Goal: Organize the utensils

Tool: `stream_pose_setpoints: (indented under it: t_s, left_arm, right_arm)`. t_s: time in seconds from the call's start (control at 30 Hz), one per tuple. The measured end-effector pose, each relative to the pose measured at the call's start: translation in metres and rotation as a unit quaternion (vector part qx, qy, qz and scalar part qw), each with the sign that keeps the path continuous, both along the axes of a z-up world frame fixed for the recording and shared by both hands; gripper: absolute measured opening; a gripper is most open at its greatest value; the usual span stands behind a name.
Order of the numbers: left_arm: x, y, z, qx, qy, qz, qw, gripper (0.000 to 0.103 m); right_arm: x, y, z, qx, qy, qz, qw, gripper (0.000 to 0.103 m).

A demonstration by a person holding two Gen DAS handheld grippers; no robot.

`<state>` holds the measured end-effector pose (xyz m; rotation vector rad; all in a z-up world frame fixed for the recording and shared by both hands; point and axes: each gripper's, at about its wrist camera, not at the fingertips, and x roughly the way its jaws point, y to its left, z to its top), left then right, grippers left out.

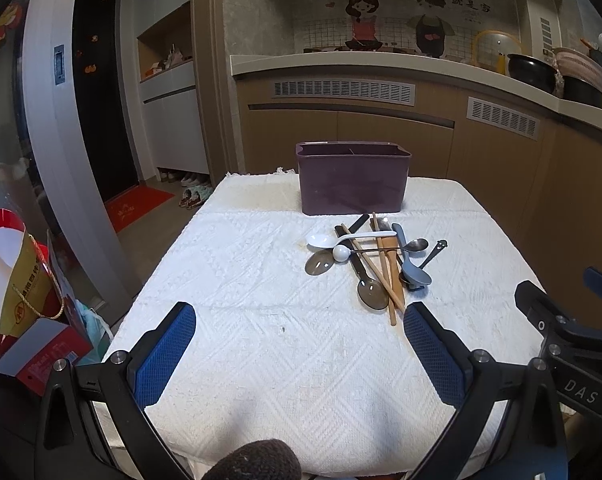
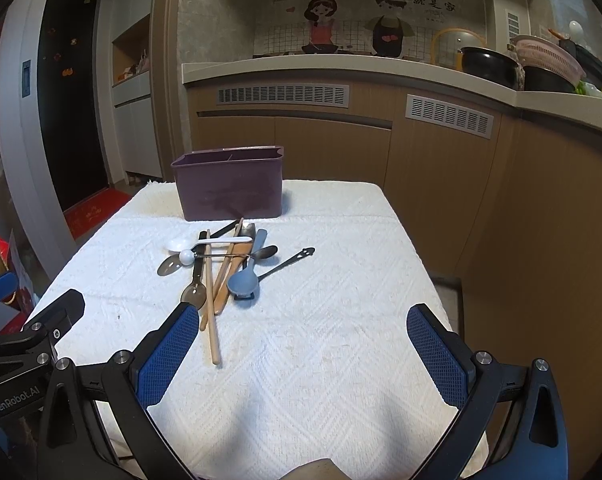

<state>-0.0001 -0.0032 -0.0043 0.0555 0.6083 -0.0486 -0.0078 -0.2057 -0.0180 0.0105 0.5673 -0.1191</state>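
A dark purple utensil holder (image 1: 353, 178) (image 2: 231, 188) with a divider stands at the far end of the white-cloth table (image 1: 261, 280) (image 2: 341, 300). In front of it lies a heap of utensils: wooden chopsticks (image 1: 385, 270) (image 2: 212, 300), a white spoon (image 1: 321, 240) (image 2: 179, 245), a grey-blue spoon (image 1: 415, 272) (image 2: 243, 282), clear brown spoons (image 1: 372, 294) (image 2: 193, 295) and a metal spoon (image 1: 416, 245) (image 2: 267, 252). My left gripper (image 1: 299, 314) is open over bare cloth, left of and nearer than the heap. My right gripper (image 2: 303, 316) is open, the chopstick ends lying by its left finger (image 2: 169, 354).
The right gripper's body (image 1: 569, 320) shows at the left wrist view's right edge. Red and yellow boxes and bags (image 1: 25, 300) sit on the floor left of the table. Wooden kitchen cabinets with a counter (image 1: 381, 60) stand behind, pots (image 2: 489, 66) on top.
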Motion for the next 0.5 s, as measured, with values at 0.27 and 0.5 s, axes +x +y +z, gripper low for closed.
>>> stream_pose_setpoints:
  t_s: [0.27, 0.5]
  left_arm:
    - [-0.0001, 0.0004, 0.0001, 0.000, -0.001, 0.000, 1.0000, 0.103]
    - [0.0001, -0.0004, 0.0004, 0.000, 0.000, -0.001, 1.0000, 0.103]
  right_arm:
    - [0.0002, 0.0003, 0.0008, 0.000, 0.000, 0.000, 1.000, 0.103]
    - [0.0000, 0.0001, 0.0014, 0.001, 0.001, 0.000, 1.000, 0.103]
